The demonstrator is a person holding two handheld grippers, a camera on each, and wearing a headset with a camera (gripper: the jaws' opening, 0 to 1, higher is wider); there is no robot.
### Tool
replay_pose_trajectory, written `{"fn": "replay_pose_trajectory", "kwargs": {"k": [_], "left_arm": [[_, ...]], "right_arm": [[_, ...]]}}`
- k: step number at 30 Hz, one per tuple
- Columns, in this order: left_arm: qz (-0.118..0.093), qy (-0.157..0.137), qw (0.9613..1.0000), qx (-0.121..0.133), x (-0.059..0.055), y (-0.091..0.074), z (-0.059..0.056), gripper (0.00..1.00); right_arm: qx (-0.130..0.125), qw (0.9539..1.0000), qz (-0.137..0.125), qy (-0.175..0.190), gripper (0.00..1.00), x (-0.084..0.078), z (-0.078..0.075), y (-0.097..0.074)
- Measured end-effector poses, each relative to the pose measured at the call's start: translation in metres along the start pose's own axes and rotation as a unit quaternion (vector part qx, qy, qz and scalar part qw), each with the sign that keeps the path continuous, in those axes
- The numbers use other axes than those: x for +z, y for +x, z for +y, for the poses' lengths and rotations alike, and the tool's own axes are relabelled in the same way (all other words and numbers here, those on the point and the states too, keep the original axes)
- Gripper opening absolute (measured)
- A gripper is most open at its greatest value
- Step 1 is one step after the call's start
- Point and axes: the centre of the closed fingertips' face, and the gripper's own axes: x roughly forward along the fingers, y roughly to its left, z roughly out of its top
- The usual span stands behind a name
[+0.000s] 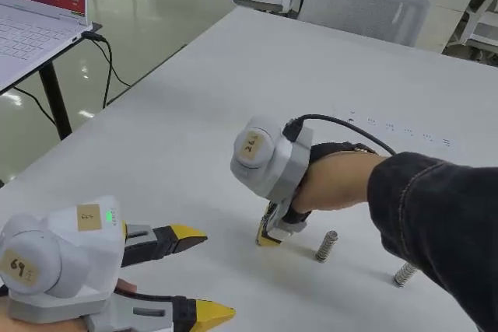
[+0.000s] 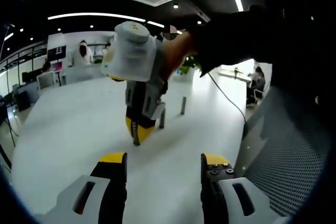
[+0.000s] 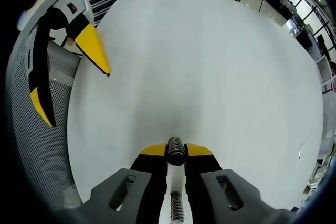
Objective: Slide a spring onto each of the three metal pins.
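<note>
The table (image 1: 233, 99) is white and wide, with a laptop (image 1: 31, 21) on a stand at its far left corner and chairs (image 1: 366, 5) behind it. Near the middle, the right gripper (image 1: 268, 237) points steeply down at the table, and its jaws are clenched on a spring (image 3: 176, 151), which lies along the jaws with one end showing between the yellow tips. In the left gripper view the lower end of this spring reaches down to the table or very close to it. Just beside it stands the near spring (image 1: 327, 246), and a little further toward the person's sleeve stands the far spring (image 1: 405, 274). Both are almost upright, so they probably sit on their pins already, although the pins themselves cannot be made out. The left gripper (image 1: 198, 274) hovers at the near left edge, well apart from the work, with its jaws spread and nothing between them. The step in hand seems to be the third and last spring. Whether a pin is under it is hidden by the gripper. The next move calls for keeping the spring in line with its pin, lowering it fully, then letting the jaws go without knocking the near spring.
</note>
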Motion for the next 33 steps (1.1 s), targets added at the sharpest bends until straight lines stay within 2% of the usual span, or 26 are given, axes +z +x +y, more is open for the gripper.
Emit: {"fn": "replay_pose_trajectory", "kwargs": {"k": [11,18,25,33], "left_arm": [[0.001,-0.001,1.0000,0.000,-0.001,0.000,0.001,0.51],[0.001,-0.001,1.0000,0.000,-0.001,-0.001,0.001,0.51],[0.002,0.000,1.0000,-0.001,-0.001,0.000,-0.001,0.51],[0.004,0.004,1.0000,-0.005,0.002,0.002,-0.003,0.51]], "right_arm": [[0.003,1.0000,0.003,0.007,0.10,-0.004,0.001,0.004],[0.009,0.9998,-0.010,0.012,0.25,-0.002,0.004,0.004],[0.005,0.9996,-0.023,0.017,0.33,-0.005,0.003,-0.003],[-0.013,0.9986,-0.045,0.024,0.41,-0.007,-0.001,-0.018]]}}
